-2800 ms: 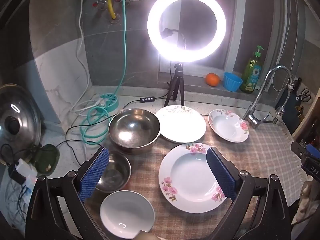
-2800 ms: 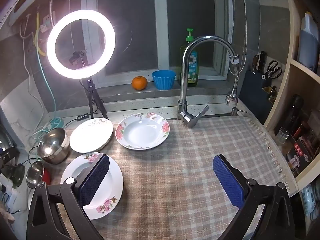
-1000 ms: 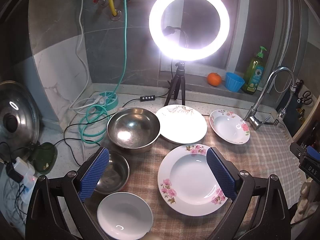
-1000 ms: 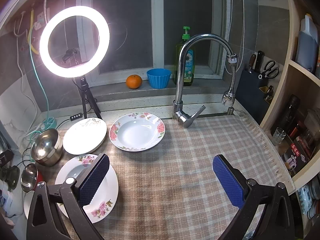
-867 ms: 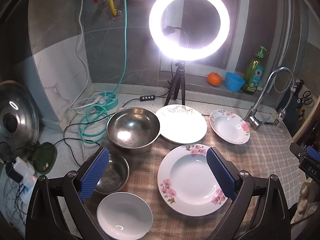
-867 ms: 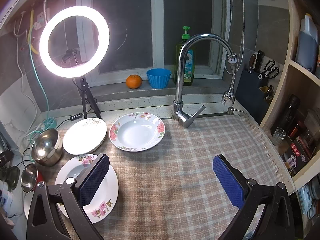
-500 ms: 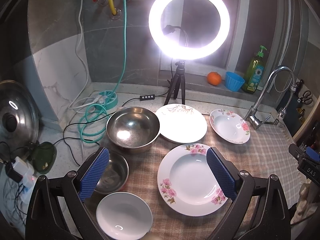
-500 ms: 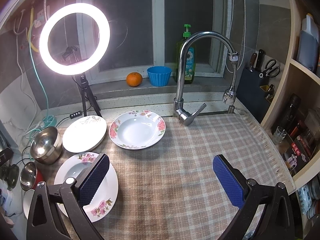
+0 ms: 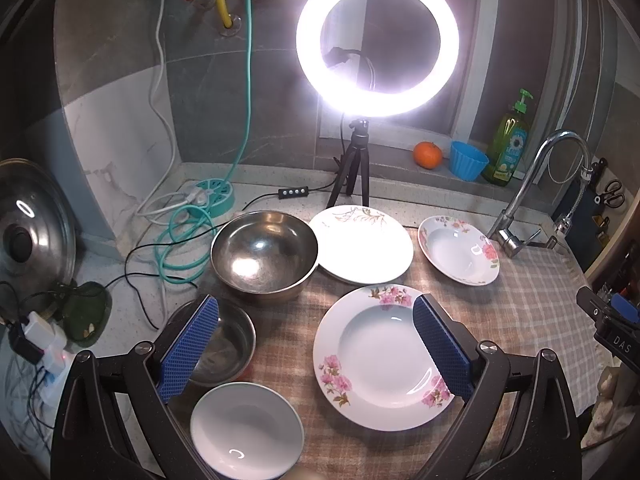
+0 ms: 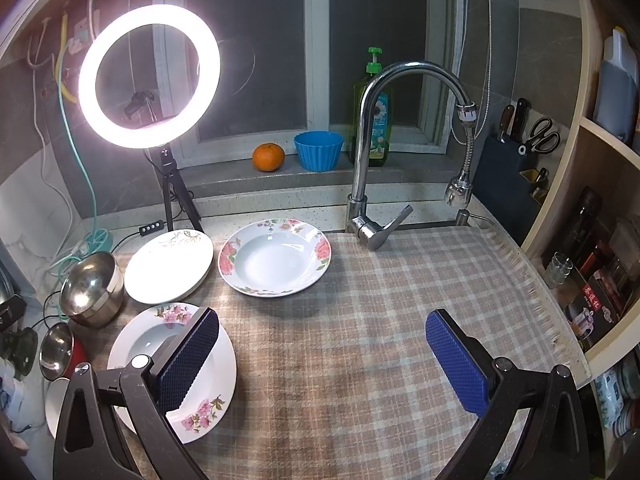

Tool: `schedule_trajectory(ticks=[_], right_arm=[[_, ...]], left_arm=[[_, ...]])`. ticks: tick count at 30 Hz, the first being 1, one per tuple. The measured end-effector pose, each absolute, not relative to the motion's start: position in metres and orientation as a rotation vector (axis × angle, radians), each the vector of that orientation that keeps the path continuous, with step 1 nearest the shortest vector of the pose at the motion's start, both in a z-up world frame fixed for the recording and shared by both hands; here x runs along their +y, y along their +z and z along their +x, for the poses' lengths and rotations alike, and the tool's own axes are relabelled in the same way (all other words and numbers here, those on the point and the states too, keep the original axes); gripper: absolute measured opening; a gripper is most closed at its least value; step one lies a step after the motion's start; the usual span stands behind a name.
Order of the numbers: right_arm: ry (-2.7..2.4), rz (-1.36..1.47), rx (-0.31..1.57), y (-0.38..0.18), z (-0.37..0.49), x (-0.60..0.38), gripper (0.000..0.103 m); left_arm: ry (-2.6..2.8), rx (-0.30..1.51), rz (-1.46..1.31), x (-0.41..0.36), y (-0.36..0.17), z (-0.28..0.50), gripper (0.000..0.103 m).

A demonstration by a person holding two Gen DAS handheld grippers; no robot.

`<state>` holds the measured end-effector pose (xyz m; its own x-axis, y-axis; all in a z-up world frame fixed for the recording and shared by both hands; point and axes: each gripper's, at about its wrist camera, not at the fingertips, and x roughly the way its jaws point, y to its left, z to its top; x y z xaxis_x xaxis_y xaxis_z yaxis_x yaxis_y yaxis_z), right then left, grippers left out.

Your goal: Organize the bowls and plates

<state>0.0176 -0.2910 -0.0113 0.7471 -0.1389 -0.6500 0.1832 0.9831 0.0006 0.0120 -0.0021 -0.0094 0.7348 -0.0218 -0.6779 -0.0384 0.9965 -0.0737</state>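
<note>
On the checked cloth lie a big pink-flowered plate [image 9: 380,356] [image 10: 148,344], a smaller flowered deep plate [image 9: 458,249] [image 10: 275,258] and a plain white plate [image 9: 362,243] [image 10: 168,266]. A large steel bowl [image 9: 264,254] [image 10: 90,288], a small steel bowl [image 9: 228,344] [image 10: 56,350] and a white bowl [image 9: 246,428] sit to the left. My left gripper [image 9: 316,340] hovers open above the small steel bowl and the big flowered plate. My right gripper [image 10: 322,354] is open over bare cloth, holding nothing.
A lit ring light [image 9: 376,40] on a tripod stands behind the plates. The faucet [image 10: 368,184] rises at the back. An orange [image 10: 268,157], blue cup [image 10: 319,150] and soap bottle [image 10: 374,120] sit on the sill. Cables [image 9: 180,240] and a pot lid [image 9: 32,232] lie left; shelves right.
Both grippers have drifted only slightly; the views shifted a little. No dish has moved and both stay open.
</note>
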Motion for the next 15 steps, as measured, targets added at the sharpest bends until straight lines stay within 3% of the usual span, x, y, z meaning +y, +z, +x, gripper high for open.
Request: schedule_trajectory(ticks=[15], right_arm=[[-0.156,0.069,0.730,-0.018,0.022,-0.287,0.102]], left_arm=[[-0.006,0.788,-0.100,0.003,-0.023,0.012,0.098]])
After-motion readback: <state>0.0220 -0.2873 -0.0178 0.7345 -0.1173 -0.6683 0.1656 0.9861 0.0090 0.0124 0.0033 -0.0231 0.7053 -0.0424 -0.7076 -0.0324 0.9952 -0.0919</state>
